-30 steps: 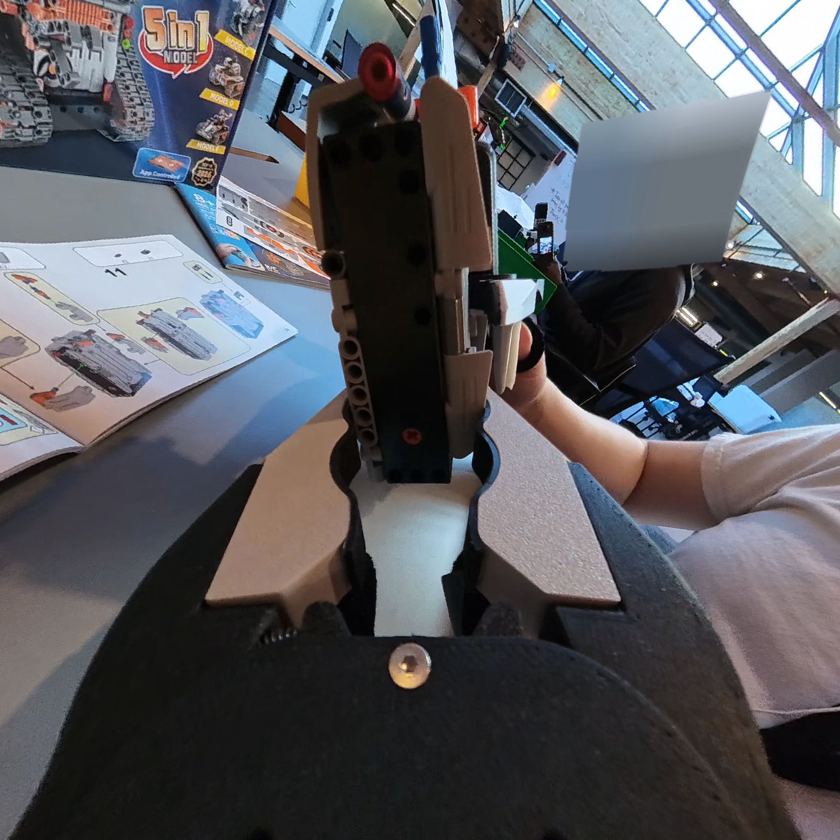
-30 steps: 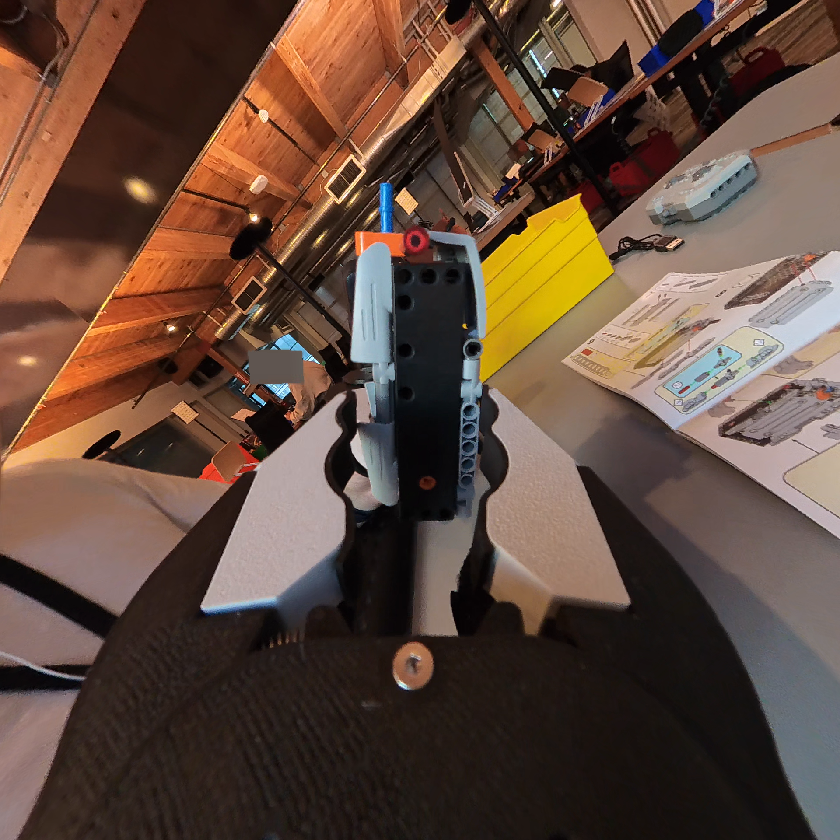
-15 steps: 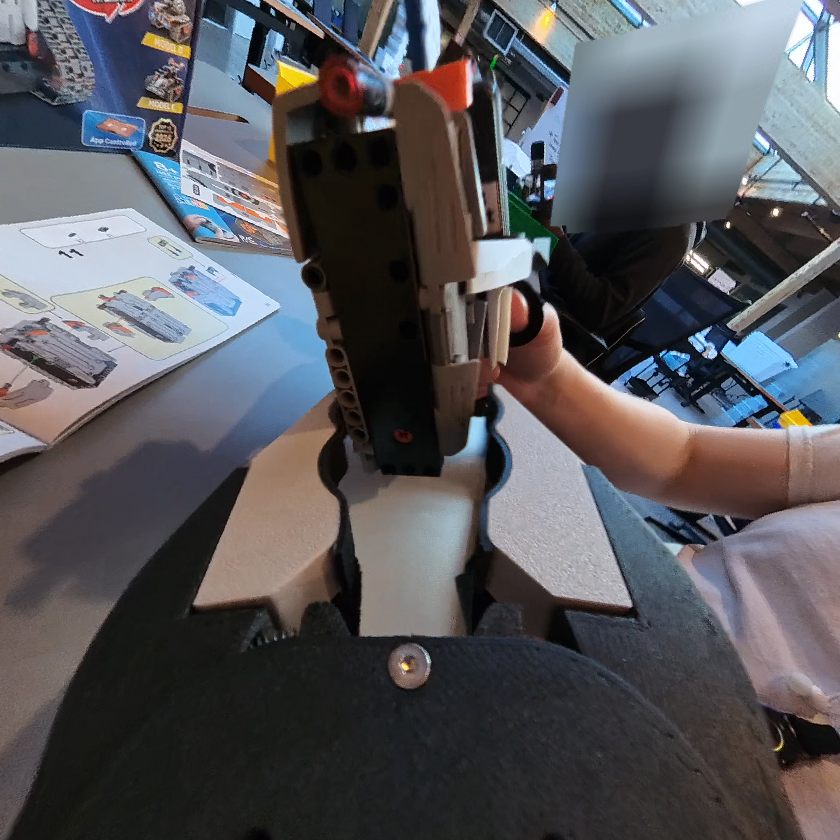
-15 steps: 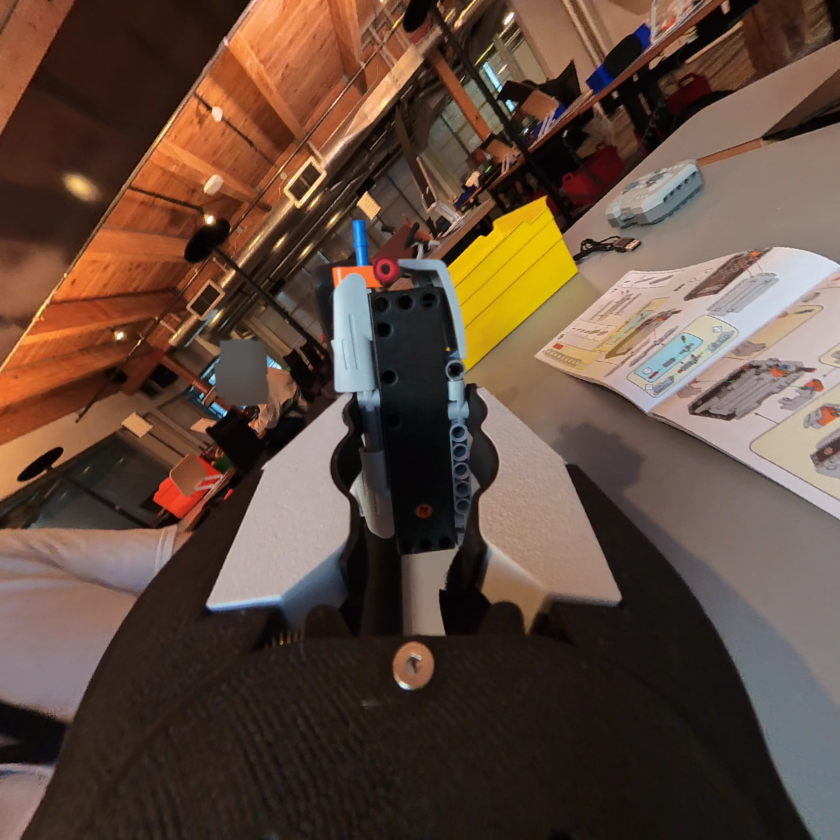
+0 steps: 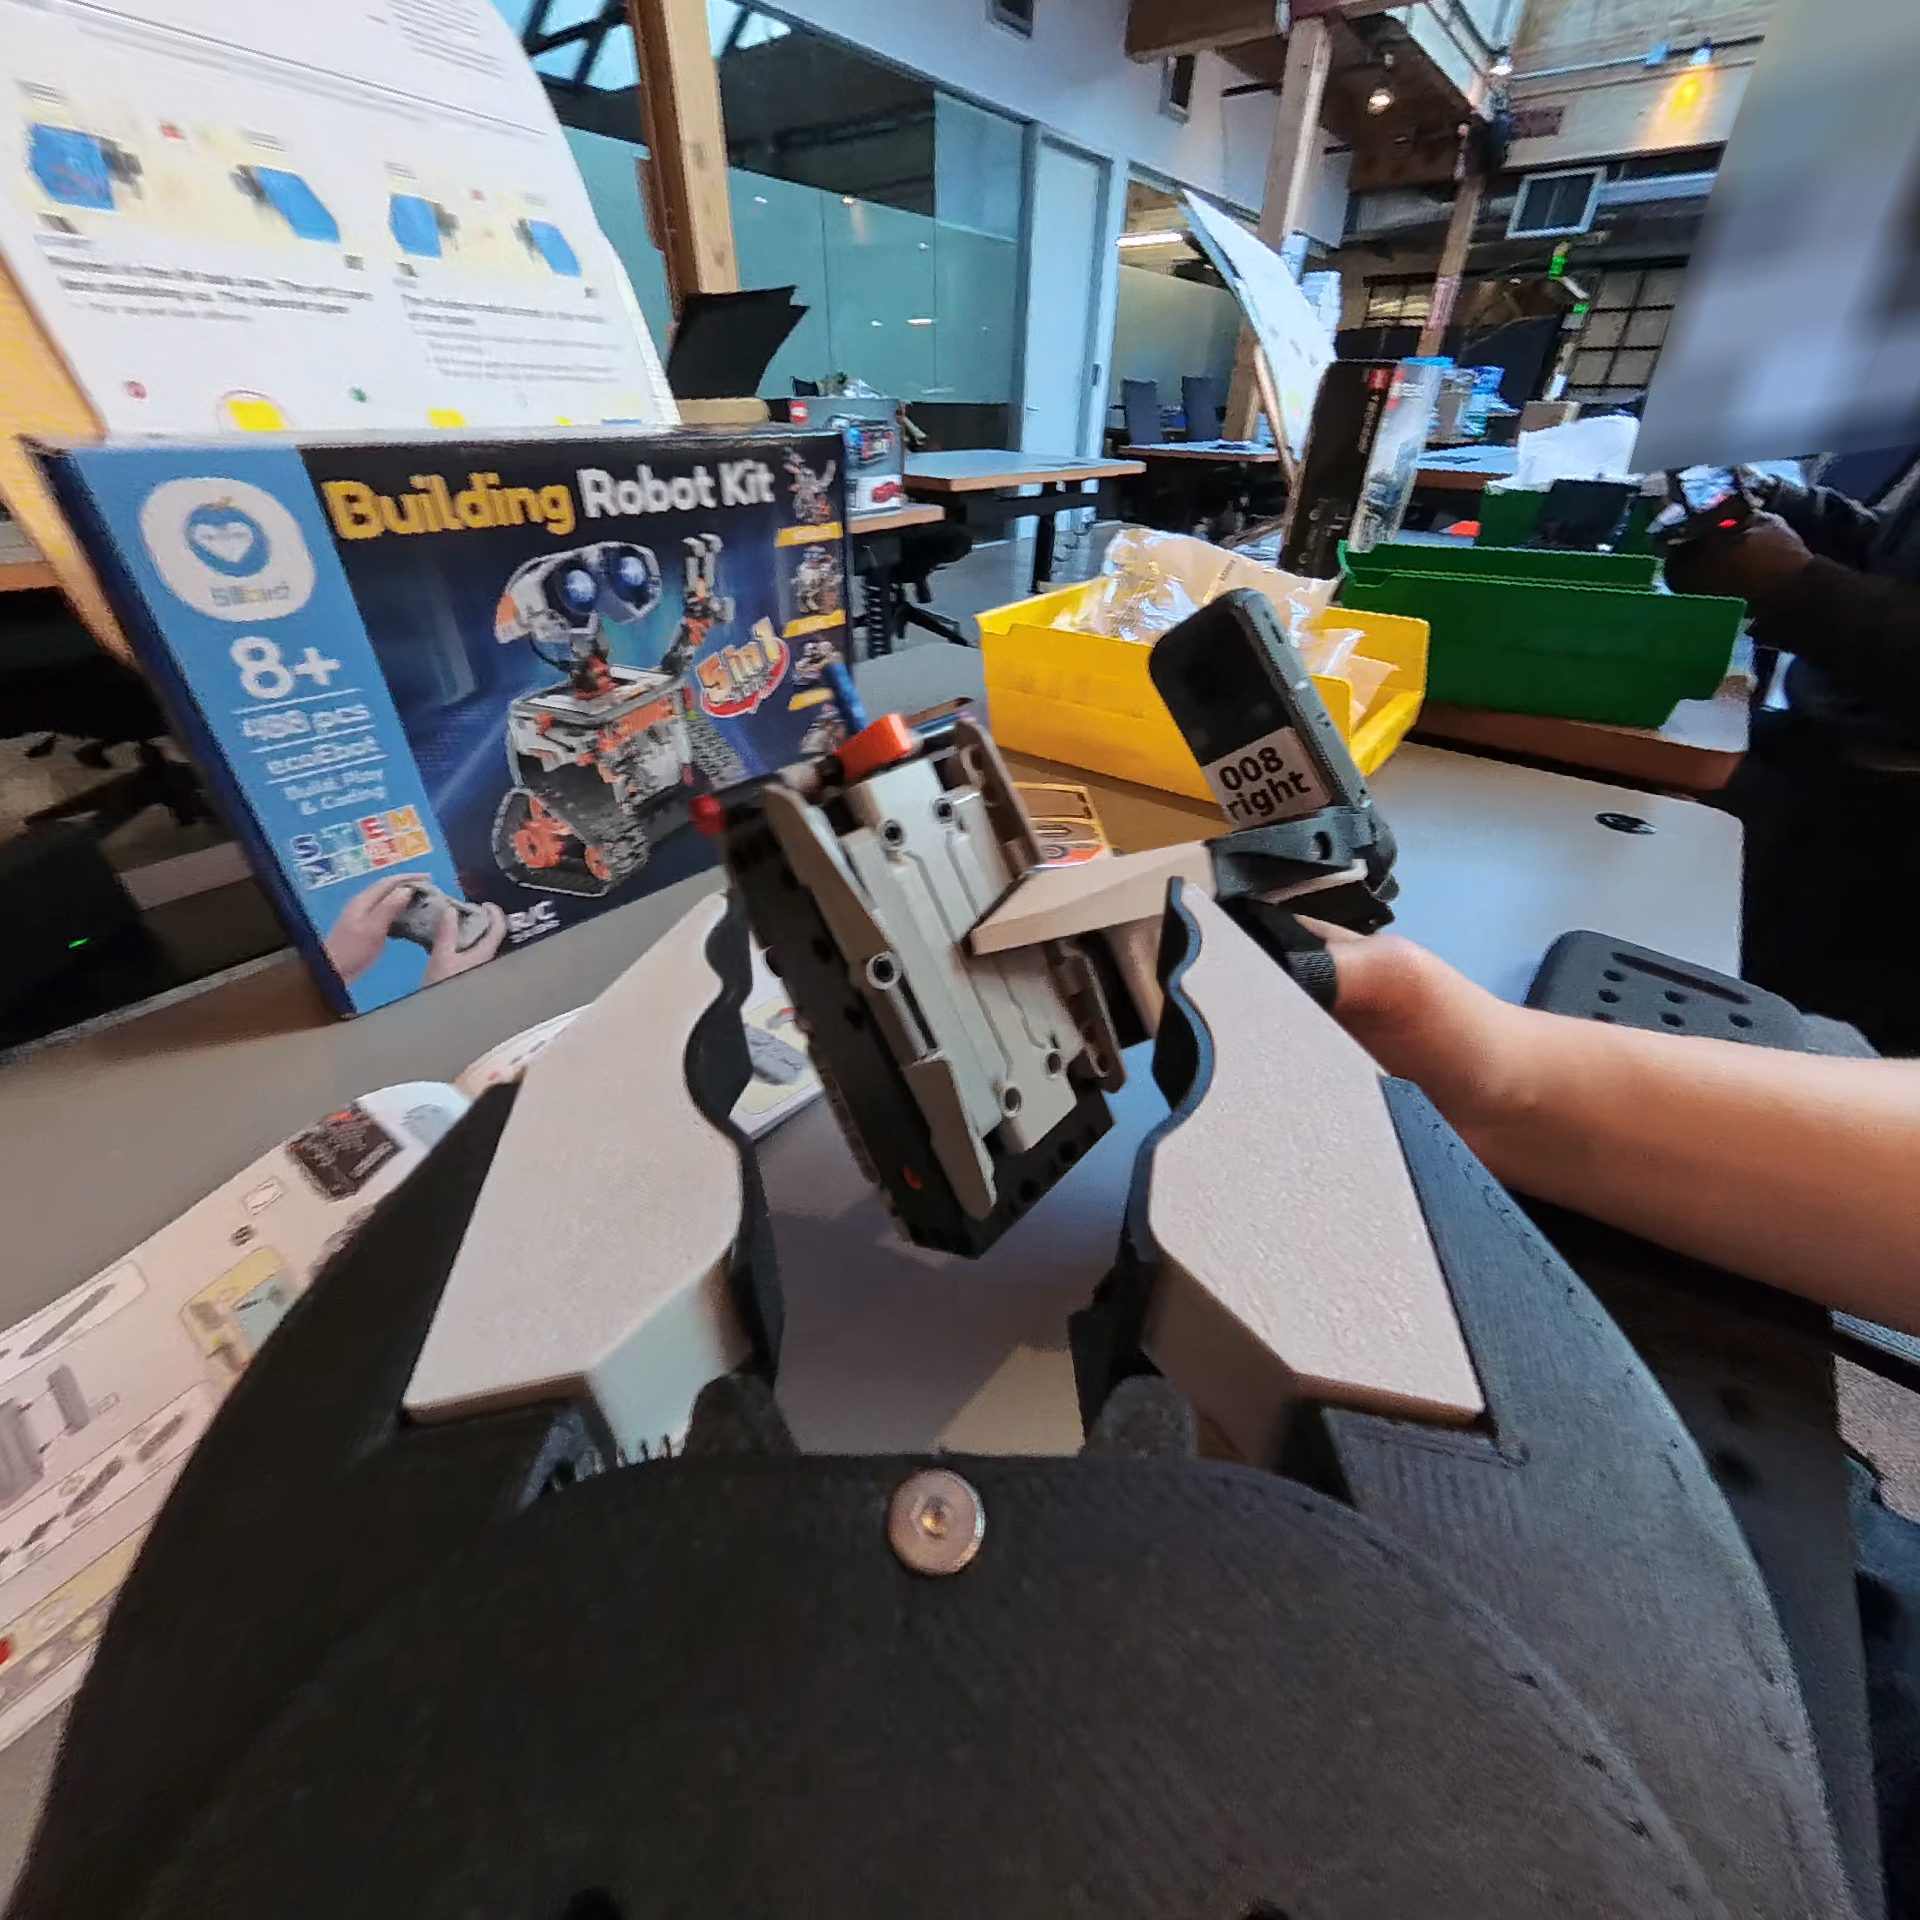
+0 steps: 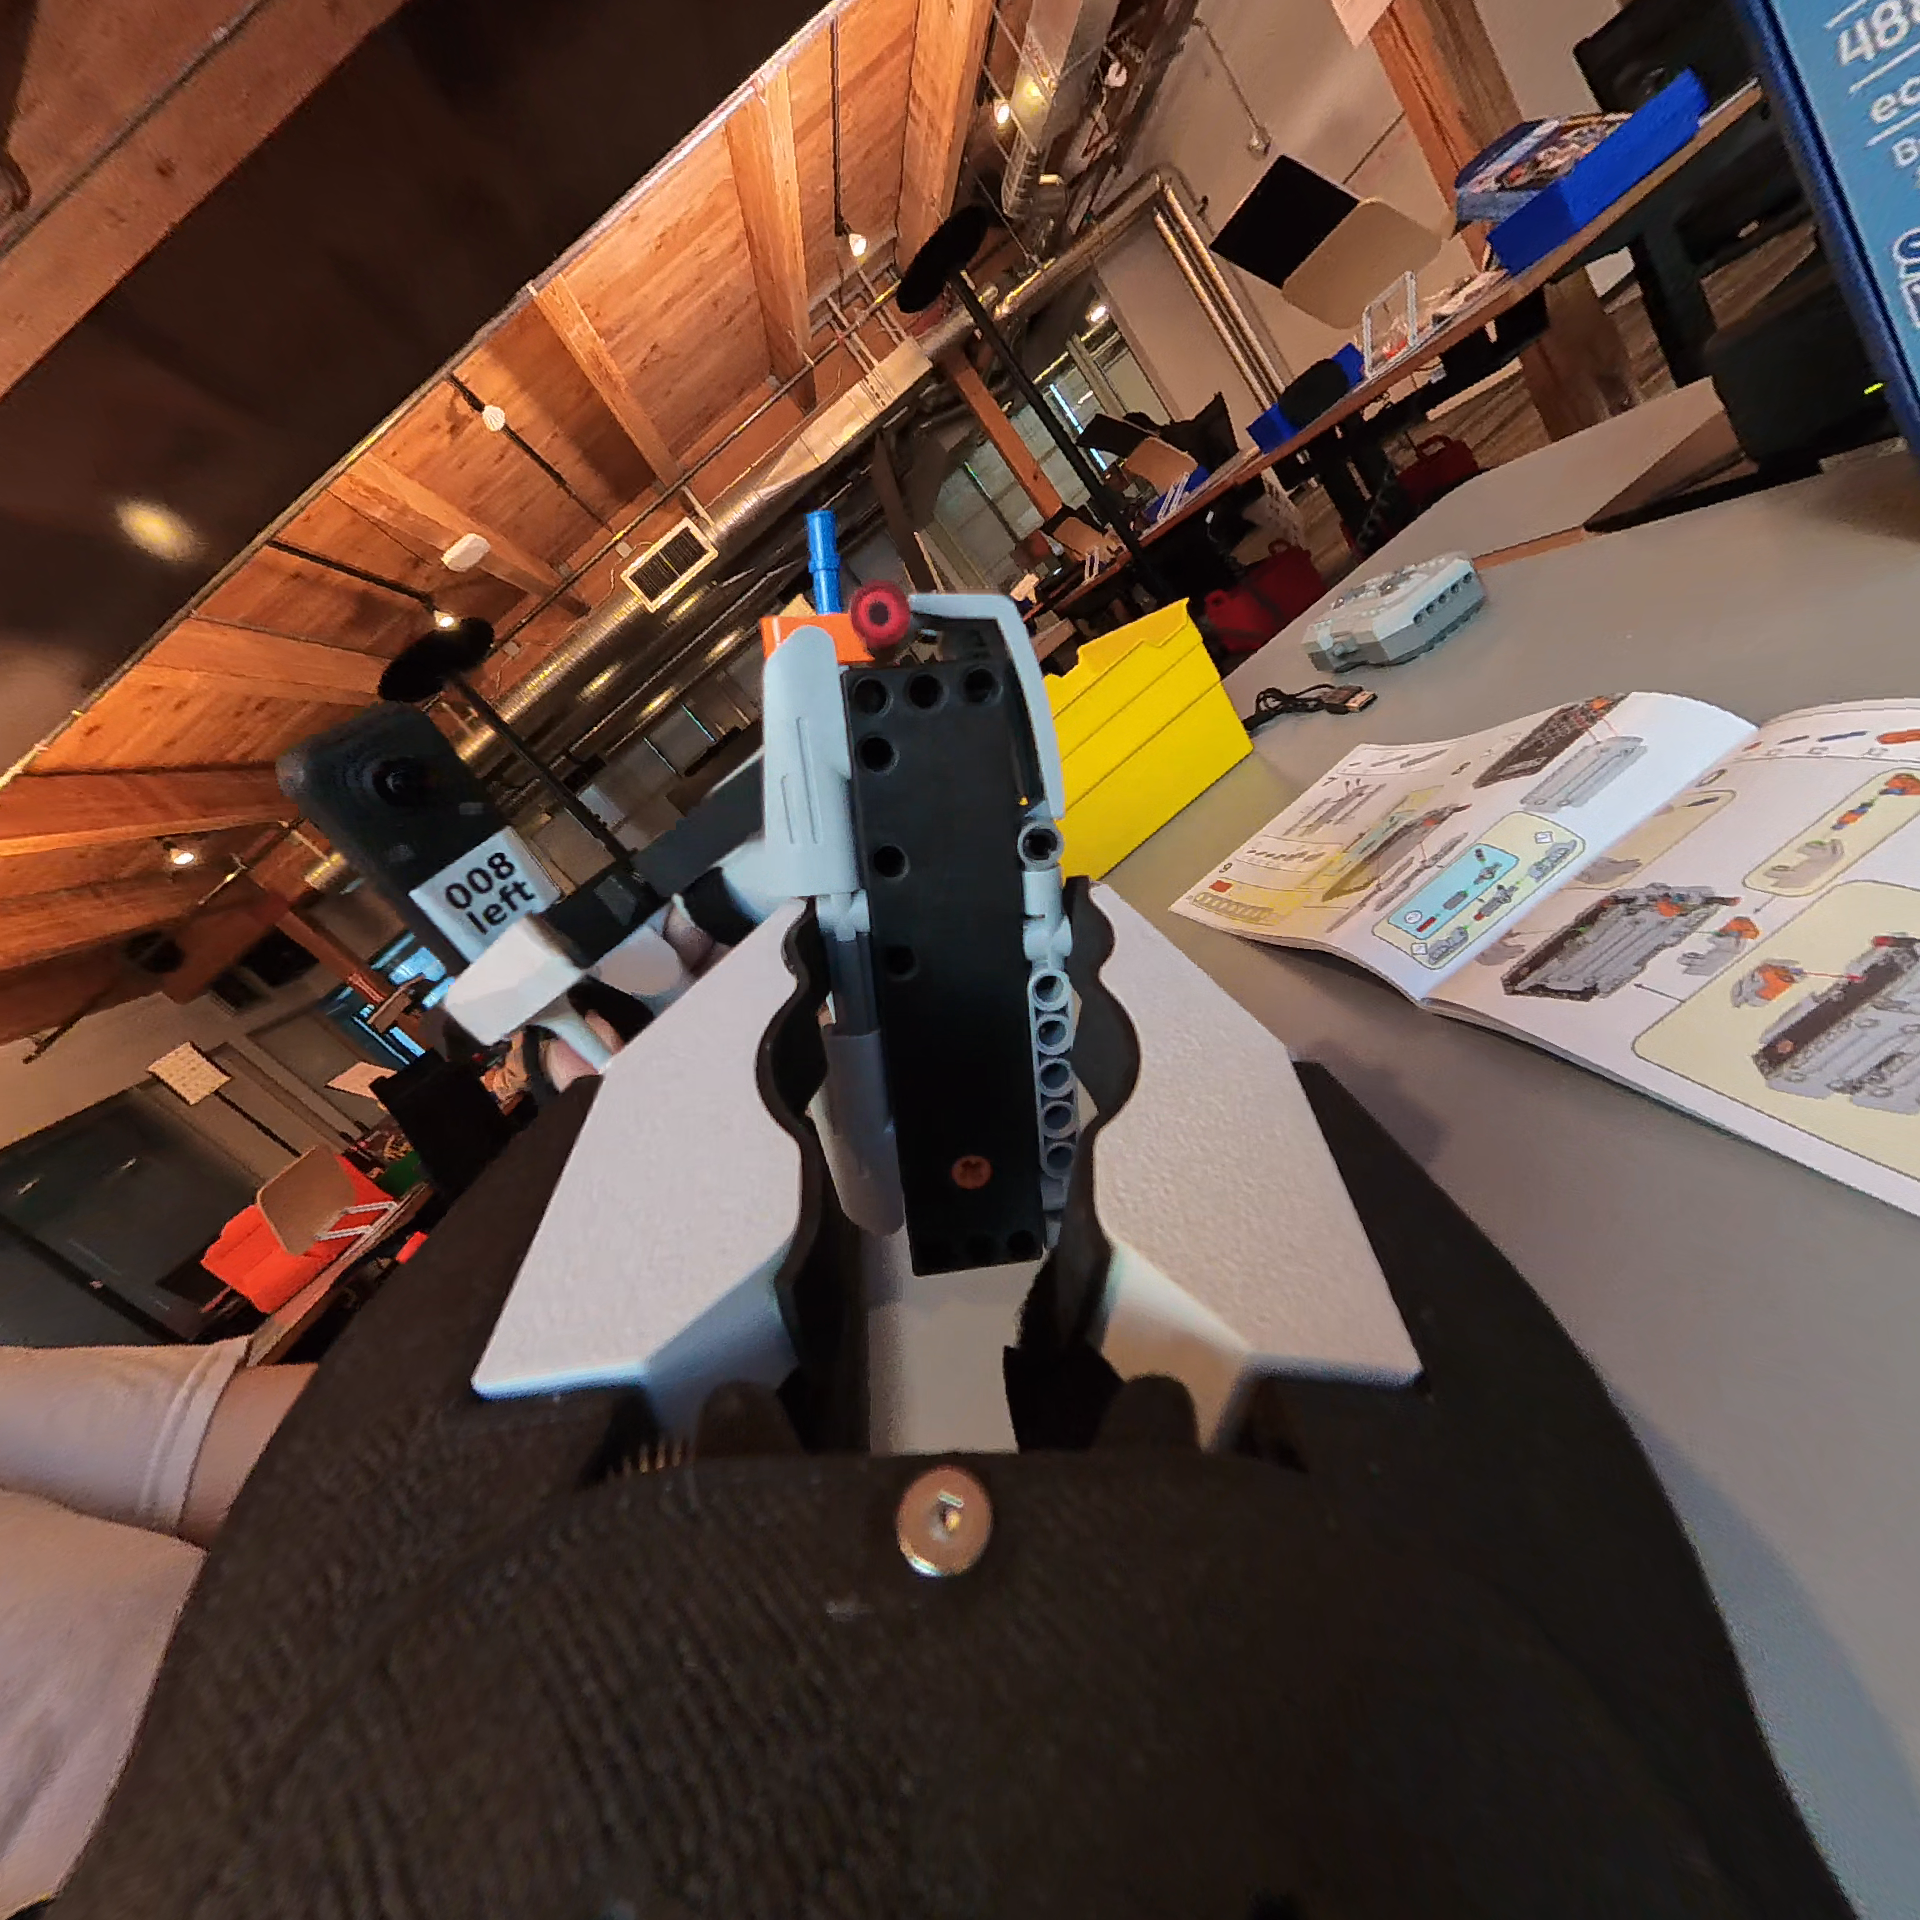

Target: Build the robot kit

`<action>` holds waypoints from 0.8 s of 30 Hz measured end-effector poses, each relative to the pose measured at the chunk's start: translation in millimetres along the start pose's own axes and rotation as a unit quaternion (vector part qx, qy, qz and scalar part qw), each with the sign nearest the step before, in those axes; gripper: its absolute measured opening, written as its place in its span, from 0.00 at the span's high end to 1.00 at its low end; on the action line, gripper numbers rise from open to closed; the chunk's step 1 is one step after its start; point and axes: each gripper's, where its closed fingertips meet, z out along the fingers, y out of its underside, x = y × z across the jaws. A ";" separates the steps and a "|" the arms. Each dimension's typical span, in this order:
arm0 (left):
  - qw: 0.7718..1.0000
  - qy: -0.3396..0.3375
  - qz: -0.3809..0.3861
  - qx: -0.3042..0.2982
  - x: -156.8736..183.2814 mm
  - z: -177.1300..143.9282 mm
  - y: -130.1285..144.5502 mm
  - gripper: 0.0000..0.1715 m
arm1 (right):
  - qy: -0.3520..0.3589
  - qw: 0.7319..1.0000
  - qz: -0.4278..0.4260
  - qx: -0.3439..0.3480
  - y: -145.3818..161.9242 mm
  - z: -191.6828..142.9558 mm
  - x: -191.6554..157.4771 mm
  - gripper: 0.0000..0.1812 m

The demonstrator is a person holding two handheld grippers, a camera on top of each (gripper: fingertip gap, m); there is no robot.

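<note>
Two tongs shared one brick model (image 5: 914,1029). The left tongs (image 5: 951,935) were spread around it, seemingly untouching, with a kit box (image 5: 468,675) at ten o'clock. The right tongs (image 6: 940,925) pinched it above the table (image 6: 1558,1299), with a booklet (image 6: 1558,914) at three o'clock.

Black-and-grey model (image 6: 940,966) showing red, orange, blue tips at 12 o'clock; yellow bin (image 5: 1081,686) at 1 o'clock; blue box (image 5: 436,675) at 10 o'clock.
</note>
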 end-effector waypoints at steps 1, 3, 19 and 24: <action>1.000 0.013 -0.001 -0.004 4.9 3.1 0.8 0.55 | 0.002 1.000 -0.005 -0.003 0.7 0.2 0.3 0.76; 1.000 0.019 0.000 -0.008 9.3 8.2 1.7 0.54 | 0.005 1.000 -0.011 -0.010 2.5 1.4 1.2 0.76; 0.986 -0.129 -0.102 0.021 -2.6 36.3 -14.0 0.53 | 0.140 0.961 -0.231 0.052 -28.2 -10.5 0.8 0.76; 0.983 -0.150 -0.100 0.028 -0.5 45.3 -21.2 0.66 | 0.153 0.940 -0.293 0.081 -38.9 -18.2 -13.2 0.76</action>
